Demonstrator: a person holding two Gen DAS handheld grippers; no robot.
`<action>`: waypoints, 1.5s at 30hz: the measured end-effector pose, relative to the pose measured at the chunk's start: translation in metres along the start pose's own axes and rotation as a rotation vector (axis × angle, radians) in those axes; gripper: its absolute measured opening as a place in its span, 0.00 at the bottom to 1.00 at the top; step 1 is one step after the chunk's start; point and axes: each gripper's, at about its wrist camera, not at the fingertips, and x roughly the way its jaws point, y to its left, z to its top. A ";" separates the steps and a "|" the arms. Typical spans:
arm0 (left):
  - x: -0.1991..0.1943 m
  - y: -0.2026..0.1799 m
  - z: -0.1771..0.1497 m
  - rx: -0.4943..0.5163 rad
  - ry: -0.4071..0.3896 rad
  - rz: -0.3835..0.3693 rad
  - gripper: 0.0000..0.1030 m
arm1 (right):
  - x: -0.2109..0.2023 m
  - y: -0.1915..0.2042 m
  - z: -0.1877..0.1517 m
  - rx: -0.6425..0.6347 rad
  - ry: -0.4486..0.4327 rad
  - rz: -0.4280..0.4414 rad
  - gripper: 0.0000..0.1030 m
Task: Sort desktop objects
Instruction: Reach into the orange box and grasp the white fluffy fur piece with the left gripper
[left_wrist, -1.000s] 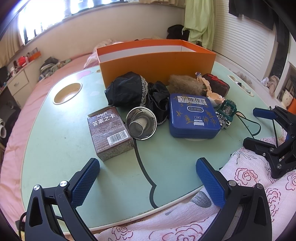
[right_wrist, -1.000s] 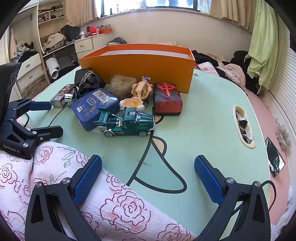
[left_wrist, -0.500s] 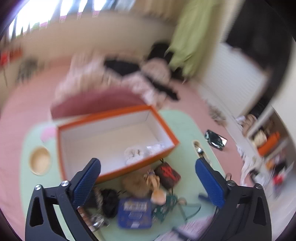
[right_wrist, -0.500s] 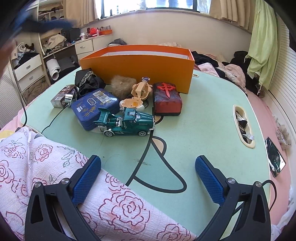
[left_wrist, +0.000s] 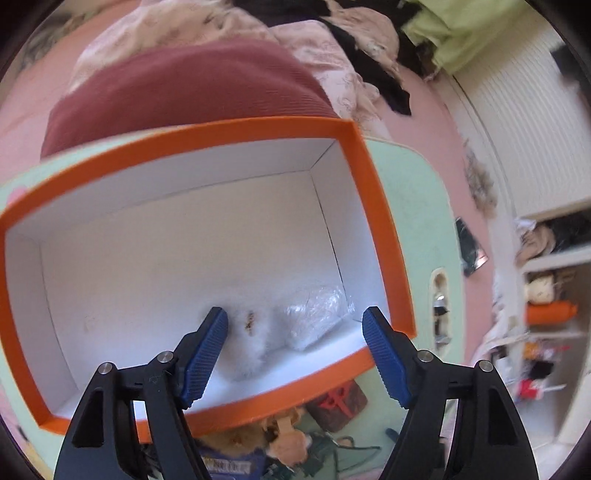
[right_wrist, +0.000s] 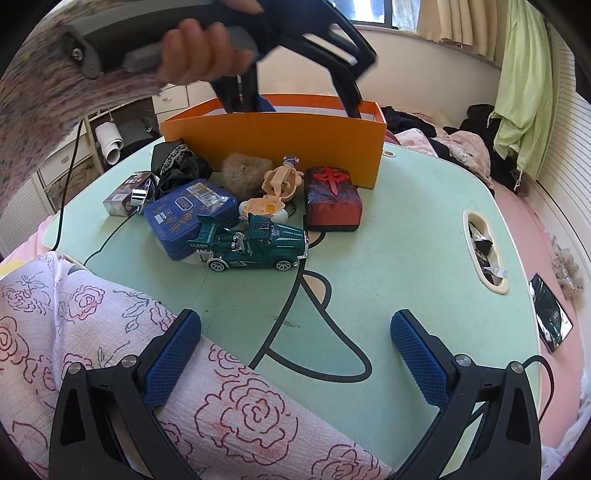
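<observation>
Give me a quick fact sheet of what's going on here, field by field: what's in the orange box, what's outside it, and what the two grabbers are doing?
Box: orange box, white inside, on the green table
Inside box: white fluffy item and clear plastic bag, near the front wall
Outside box: green toy car, blue tin, red-black block, tan fuzzy ball, black cloth
Left gripper: over the box, pointing down, jaws closing, nothing between them
Right gripper: open, empty, low over a rose-print cloth
</observation>
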 end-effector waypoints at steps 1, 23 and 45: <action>0.001 -0.003 0.002 0.018 -0.013 0.028 0.71 | 0.000 0.000 0.000 0.000 0.000 0.001 0.99; -0.032 0.069 0.000 -0.062 -0.139 0.008 0.07 | 0.001 0.000 0.000 -0.004 -0.002 0.005 0.99; -0.001 0.056 -0.001 0.047 -0.082 0.074 0.21 | 0.001 0.002 0.002 -0.005 -0.005 0.008 0.99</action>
